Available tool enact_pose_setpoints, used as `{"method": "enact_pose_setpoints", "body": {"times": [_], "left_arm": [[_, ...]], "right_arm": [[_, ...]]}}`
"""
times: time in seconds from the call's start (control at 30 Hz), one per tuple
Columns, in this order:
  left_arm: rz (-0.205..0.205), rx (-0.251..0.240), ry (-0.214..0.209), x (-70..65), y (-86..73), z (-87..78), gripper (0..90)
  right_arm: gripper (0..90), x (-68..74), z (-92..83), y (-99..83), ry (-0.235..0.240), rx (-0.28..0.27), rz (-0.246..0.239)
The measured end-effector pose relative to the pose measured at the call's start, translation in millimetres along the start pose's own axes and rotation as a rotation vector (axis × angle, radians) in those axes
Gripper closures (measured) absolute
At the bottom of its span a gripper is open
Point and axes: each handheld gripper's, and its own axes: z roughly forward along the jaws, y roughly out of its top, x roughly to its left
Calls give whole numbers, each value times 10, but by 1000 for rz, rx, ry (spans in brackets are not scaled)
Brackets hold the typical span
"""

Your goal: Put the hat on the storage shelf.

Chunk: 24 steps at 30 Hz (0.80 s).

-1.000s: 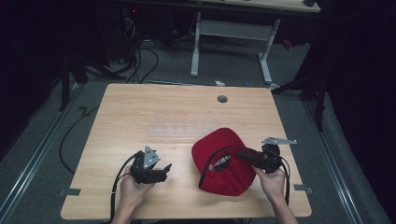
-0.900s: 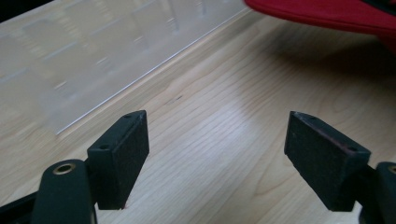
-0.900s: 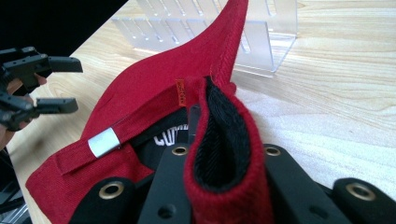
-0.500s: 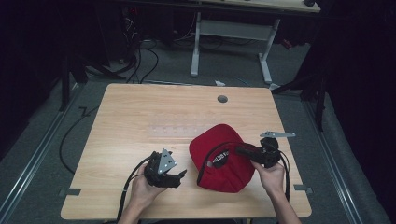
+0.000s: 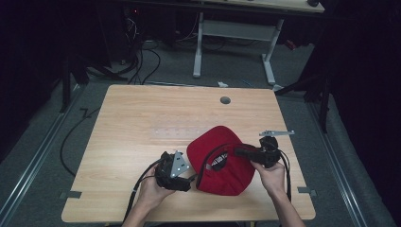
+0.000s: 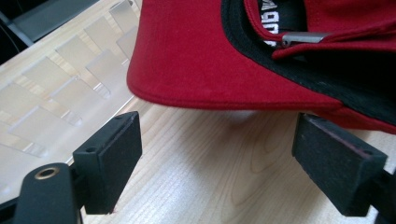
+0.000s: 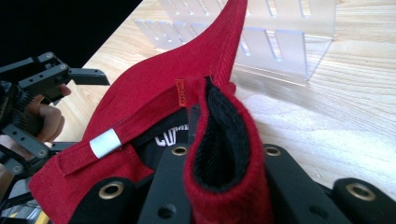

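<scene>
In the high view, a red cap (image 5: 222, 161) lies on the wooden surface (image 5: 142, 123) in the lower middle of the frame, its open underside turned toward the person. The right gripper (image 5: 241, 152) reaches in from the right and pinches the cap's rim, probably to lift that edge and steady the cap so the other hand can get at it. The left gripper (image 5: 189, 178) sits just left of the cap, pointing at its near edge.

In the left gripper view, the two black jaws stand wide apart and hold nothing. The cap's edge (image 6: 233, 100) hangs across the upper part of the frame, just beyond the jaw tips and raised off the wood (a shadow shows beneath it). A metal strap buckle (image 6: 303, 38) glints at the upper right.

In the right gripper view, the jaws are closed on a fold of the cap (image 7: 224, 154), red cloth and black sweatband bunched between them at bottom centre. A clear plastic rack (image 7: 280, 32) stands at the upper right, and the left gripper (image 7: 51, 74) waits at far left.
</scene>
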Motion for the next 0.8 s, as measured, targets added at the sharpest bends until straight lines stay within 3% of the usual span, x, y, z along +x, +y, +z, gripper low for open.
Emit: {"method": "enact_pose_setpoints", "body": {"times": [0.27, 0.63, 0.8], "left_arm": [[57, -11, 6, -51, -6, 17, 177], [108, 8, 44, -65, -27, 65, 213], [131, 13, 58, -62, -42, 67, 279]], "right_arm": [[833, 37, 64, 45, 34, 31, 8], [831, 72, 87, 66, 29, 49, 13], [831, 95, 97, 79, 27, 51, 13]]}}
